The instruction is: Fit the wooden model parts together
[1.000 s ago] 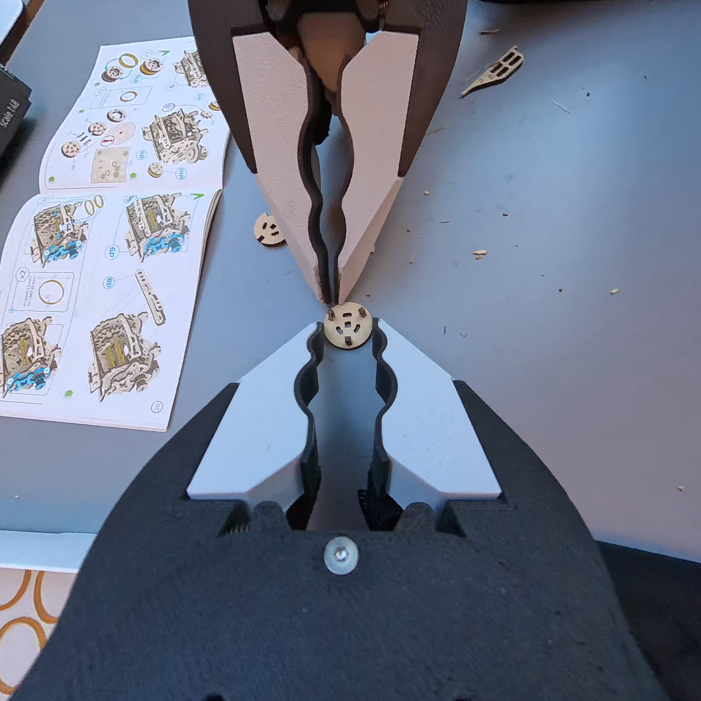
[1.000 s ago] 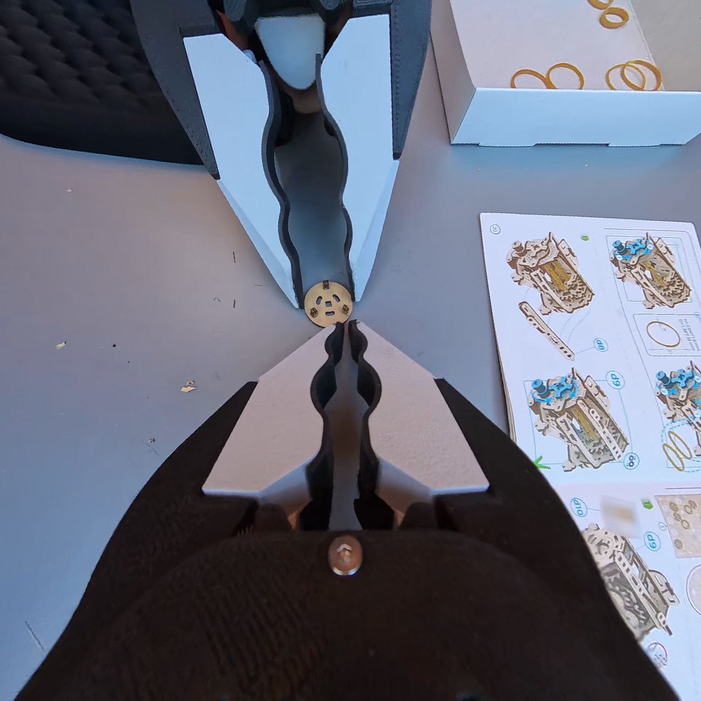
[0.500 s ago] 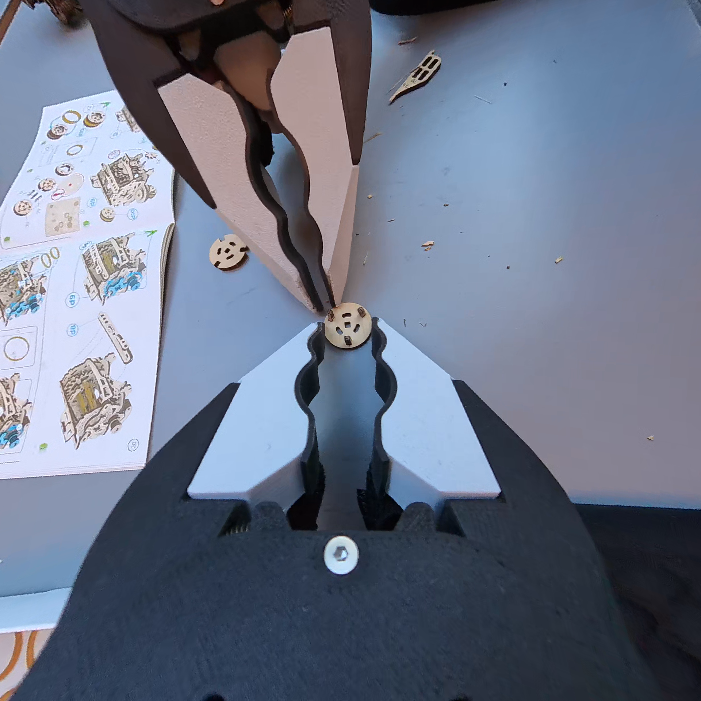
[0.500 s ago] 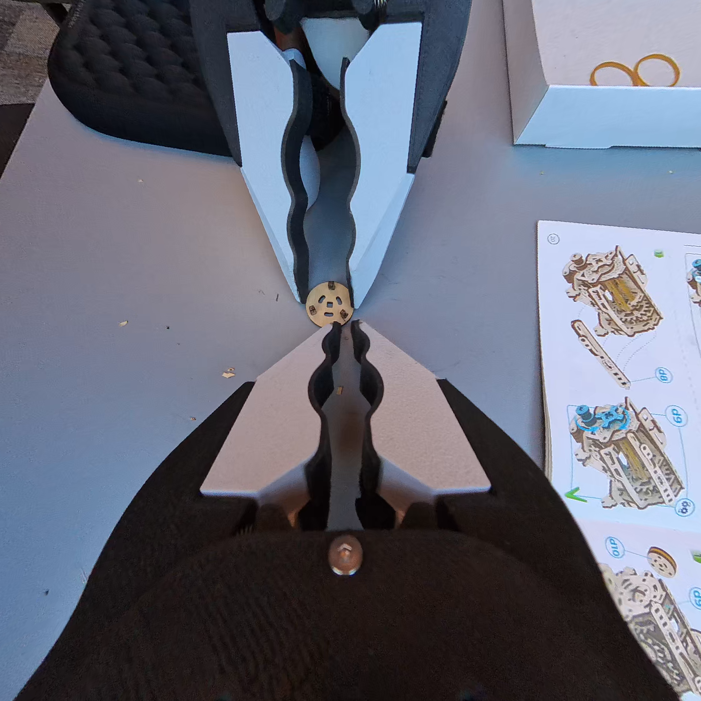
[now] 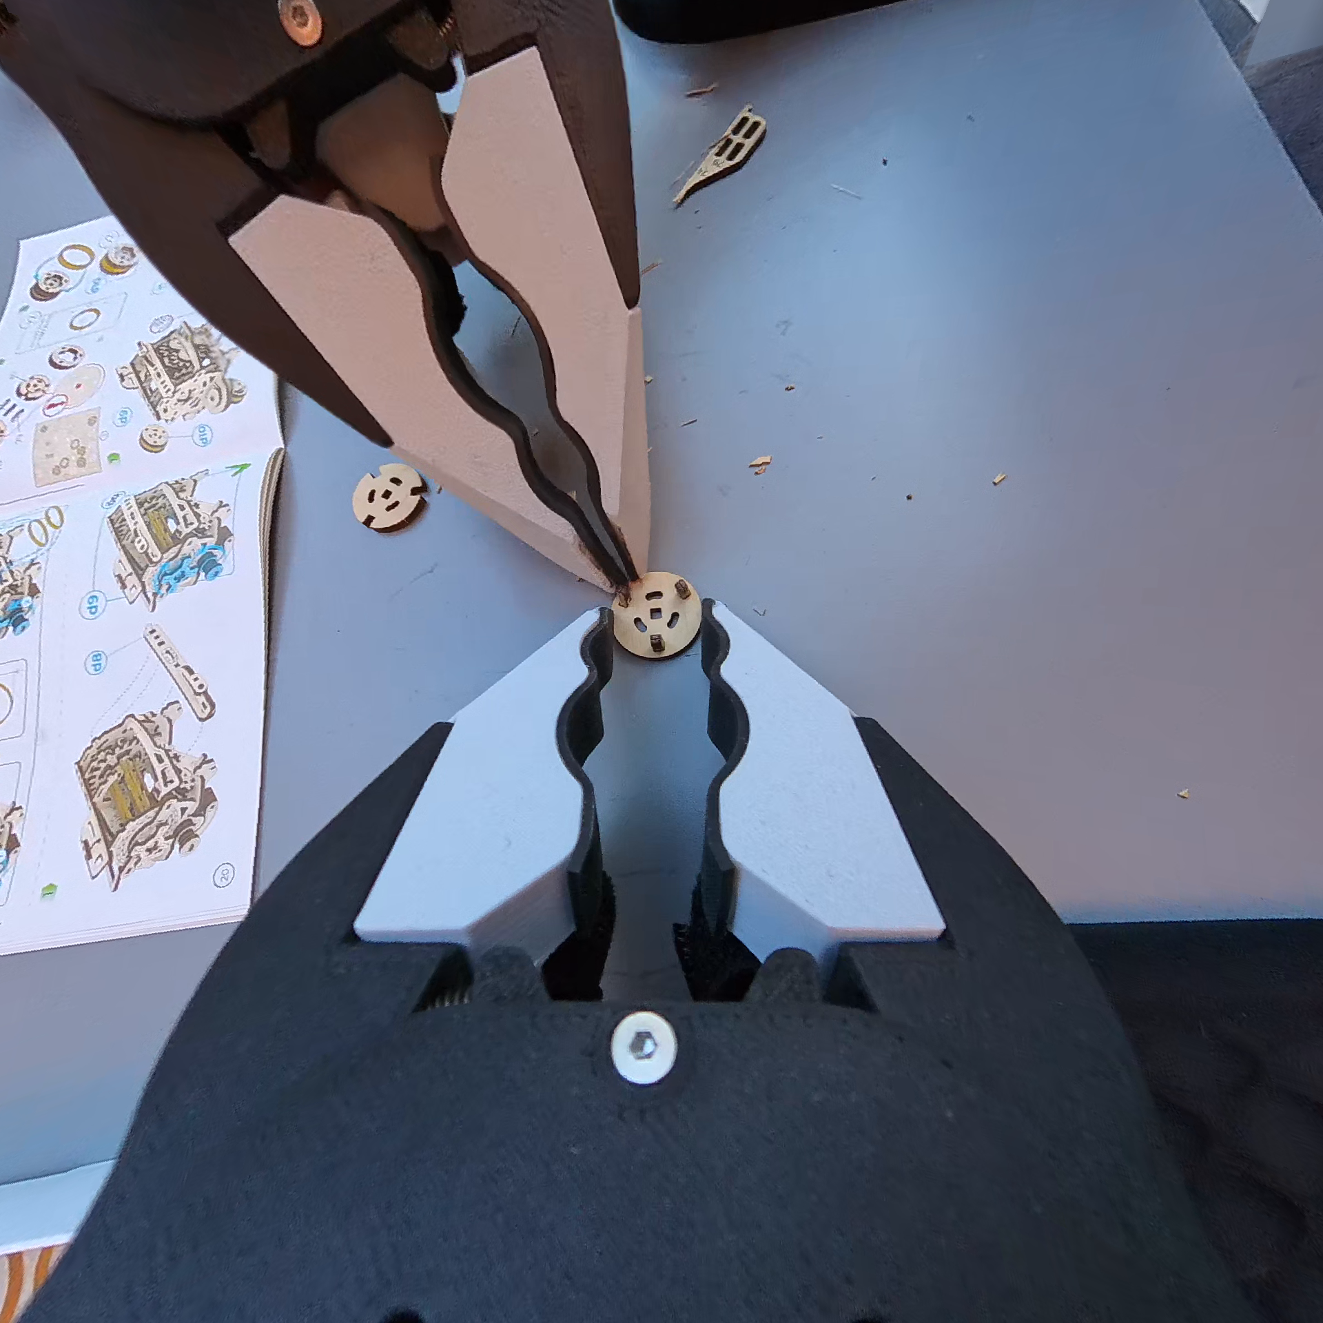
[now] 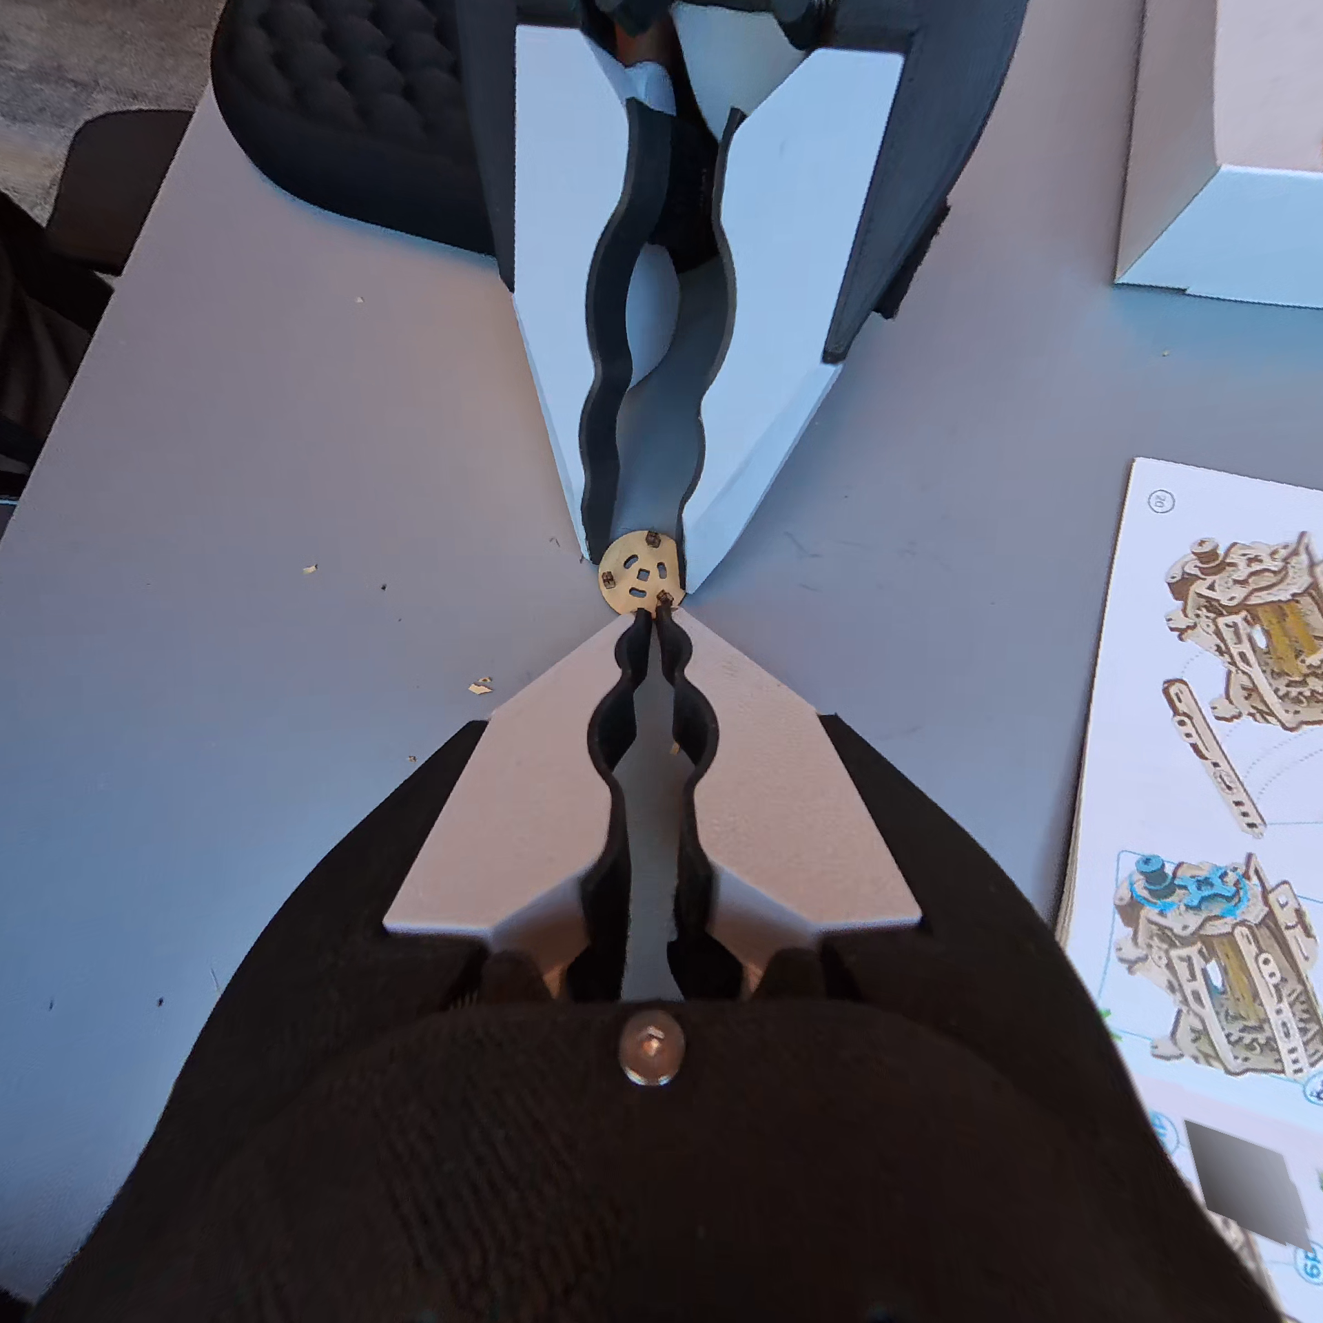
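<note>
A small round wooden disc with slots and three short pegs is pinched edgewise between the tips of my left gripper, just above the grey table. In the right wrist view the disc sits at the tips of the left gripper, which comes in from the top. My right gripper is closed to a thin gap, with its tips on the peg at the disc's near edge. In the left wrist view the right gripper comes in from the upper left.
A second, notched wooden disc lies left of the grippers, and a pointed wooden piece lies at the back. An open instruction booklet, a white box and a black cushion border the work area. Wood chips are scattered about.
The right gripper has swung to a slant from the upper left in the left wrist view. Its tips have narrowed onto a peg at the disc's edge. The left gripper still holds the disc.
</note>
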Demonstrator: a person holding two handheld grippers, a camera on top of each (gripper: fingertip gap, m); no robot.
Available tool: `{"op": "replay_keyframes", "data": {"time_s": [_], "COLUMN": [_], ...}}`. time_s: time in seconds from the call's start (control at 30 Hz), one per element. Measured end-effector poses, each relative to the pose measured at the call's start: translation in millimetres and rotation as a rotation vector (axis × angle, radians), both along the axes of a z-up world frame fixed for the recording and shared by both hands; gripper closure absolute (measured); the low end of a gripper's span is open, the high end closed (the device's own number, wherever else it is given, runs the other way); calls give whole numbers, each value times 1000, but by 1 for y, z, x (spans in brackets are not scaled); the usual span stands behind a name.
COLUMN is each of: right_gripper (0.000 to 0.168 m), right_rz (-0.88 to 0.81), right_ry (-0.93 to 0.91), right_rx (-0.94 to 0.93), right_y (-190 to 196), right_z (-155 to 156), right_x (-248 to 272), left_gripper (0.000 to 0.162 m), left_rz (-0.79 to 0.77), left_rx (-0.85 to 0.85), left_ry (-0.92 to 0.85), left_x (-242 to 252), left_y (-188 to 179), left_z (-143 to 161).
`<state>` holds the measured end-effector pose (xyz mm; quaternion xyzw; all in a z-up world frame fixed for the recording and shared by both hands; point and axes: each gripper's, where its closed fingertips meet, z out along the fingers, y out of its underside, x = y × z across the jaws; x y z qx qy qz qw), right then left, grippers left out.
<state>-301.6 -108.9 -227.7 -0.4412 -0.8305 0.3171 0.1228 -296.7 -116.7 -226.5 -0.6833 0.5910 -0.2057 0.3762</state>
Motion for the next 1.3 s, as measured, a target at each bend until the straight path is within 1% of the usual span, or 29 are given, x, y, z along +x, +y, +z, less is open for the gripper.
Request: {"op": "replay_keyframes", "data": {"time_s": [0.13,0.3,0.4,0.6,0.83,1.03,1.13,1.2,1.3], "right_gripper": [165,165,168,168,168,168,163,162,154], "right_rz": [40,29,14,-15,-18,-19,-3,0,-4], "right_ry": [-62,-135,-138,-174,-135,-152,-171,-149,-142], "right_rx": [-1,-36,-42,-35,-31,-12,21,18,20], "right_y": [0,0,0,0,1,9,10,7,7], "right_z": [-1,-1,-1,-1,10,6,-1,-2,-1], "right_x": [0,0,-1,-1,-1,16,26,26,28], "left_gripper": [139,139,139,139,139,139,138,138,136], "left_rz": [-1,-1,-2,-1,0,14,34,40,48], "left_rx": [0,0,0,4,7,32,72,66,40], "left_ry": [0,-1,-1,0,0,2,-15,-58,-124], "left_x": [0,0,0,1,1,0,0,1,1], "left_y": [0,0,0,0,0,2,6,6,6], "left_z": [0,0,0,0,0,1,5,11,23]}}
